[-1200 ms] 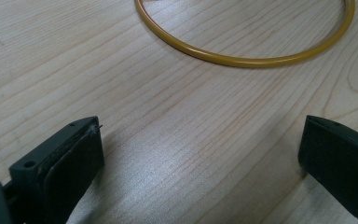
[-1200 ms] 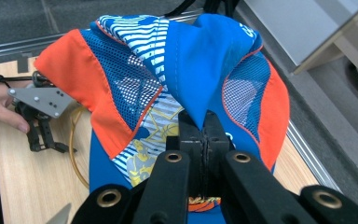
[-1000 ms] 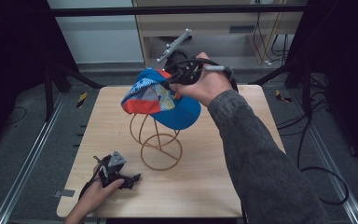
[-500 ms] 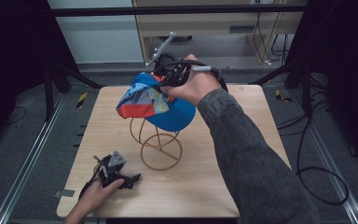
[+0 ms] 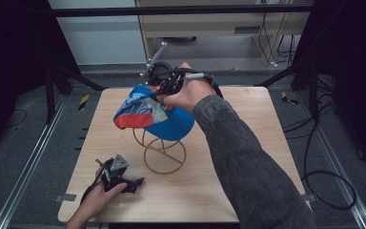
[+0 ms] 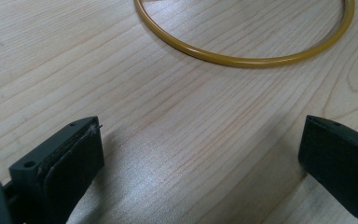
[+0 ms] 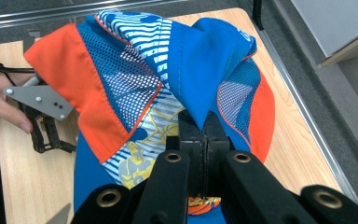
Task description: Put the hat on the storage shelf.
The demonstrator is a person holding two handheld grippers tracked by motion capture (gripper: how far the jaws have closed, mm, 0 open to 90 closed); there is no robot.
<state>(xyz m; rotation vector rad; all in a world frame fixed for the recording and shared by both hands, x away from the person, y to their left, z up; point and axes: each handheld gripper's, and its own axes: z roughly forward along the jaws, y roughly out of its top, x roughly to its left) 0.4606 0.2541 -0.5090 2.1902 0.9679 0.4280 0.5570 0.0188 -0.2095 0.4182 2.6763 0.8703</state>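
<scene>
We pinch the cap in our right gripper above the wire stand, probably hanging it; our left gripper rests wide open and empty on the table.

Wooden table, grey floor, metal rails, possibly cables

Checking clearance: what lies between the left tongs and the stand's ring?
Bare table, in the left gripper view: nothing lies between the open left tongs and the ring.

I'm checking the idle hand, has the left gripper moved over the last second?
No. In the high view the left gripper sits at the same spot near the table's front-left corner, beside the yellow wire stand.
</scene>
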